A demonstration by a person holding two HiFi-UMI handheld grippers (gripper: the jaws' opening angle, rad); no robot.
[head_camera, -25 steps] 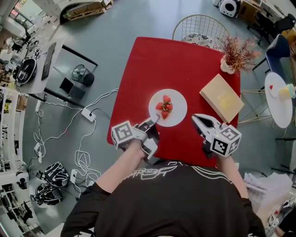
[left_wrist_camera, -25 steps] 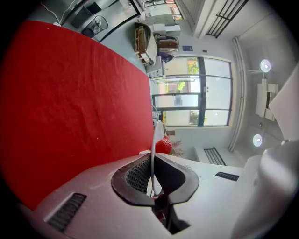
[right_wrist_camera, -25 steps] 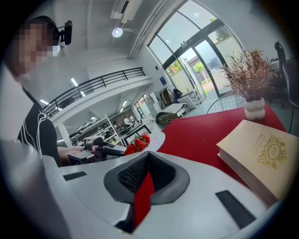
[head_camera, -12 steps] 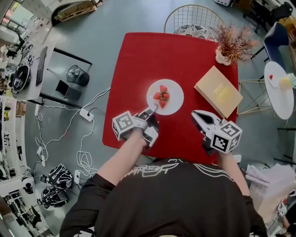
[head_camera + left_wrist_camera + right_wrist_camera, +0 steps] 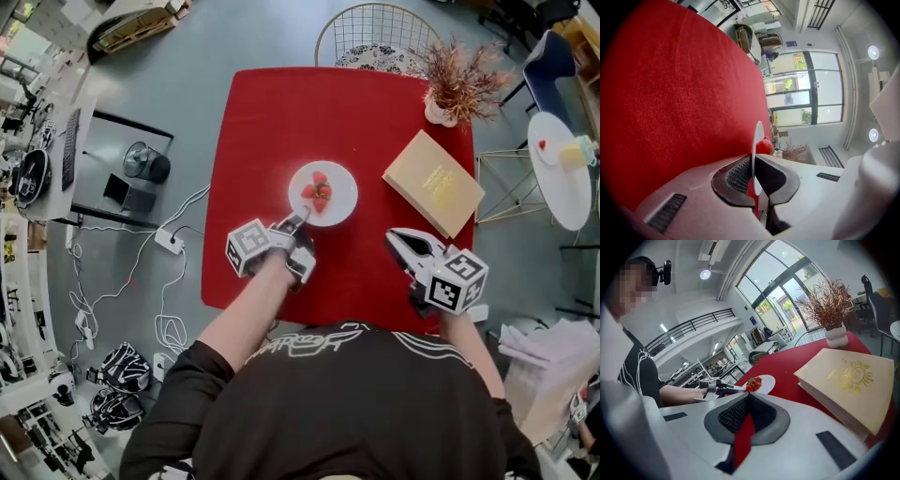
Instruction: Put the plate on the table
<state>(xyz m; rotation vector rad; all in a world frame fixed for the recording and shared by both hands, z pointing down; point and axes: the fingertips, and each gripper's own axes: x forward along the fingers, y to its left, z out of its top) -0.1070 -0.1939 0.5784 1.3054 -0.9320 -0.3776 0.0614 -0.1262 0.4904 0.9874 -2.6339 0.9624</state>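
Note:
A white plate (image 5: 341, 181) with strawberries (image 5: 317, 190) is over the middle of the red table (image 5: 272, 122). My left gripper (image 5: 298, 221) is shut on its near rim. The left gripper view shows the plate (image 5: 757, 140) edge-on between the pads, with a strawberry (image 5: 764, 146) behind it. From the right gripper view the plate (image 5: 767, 380) lies low at the cloth; I cannot tell whether it touches. My right gripper (image 5: 394, 236) hovers over the table's near right part, shut and holding nothing (image 5: 749, 397).
A tan book (image 5: 433, 183) lies right of the plate, and a white pot of dried plants (image 5: 457, 84) stands at the far right corner. A wire chair (image 5: 375, 42) is behind the table. A small white side table (image 5: 561, 169) stands to the right.
The head view has shifted. The left gripper keeps its hold on the plate's rim and has carried it slightly farther from the person. The right gripper has hardly moved.

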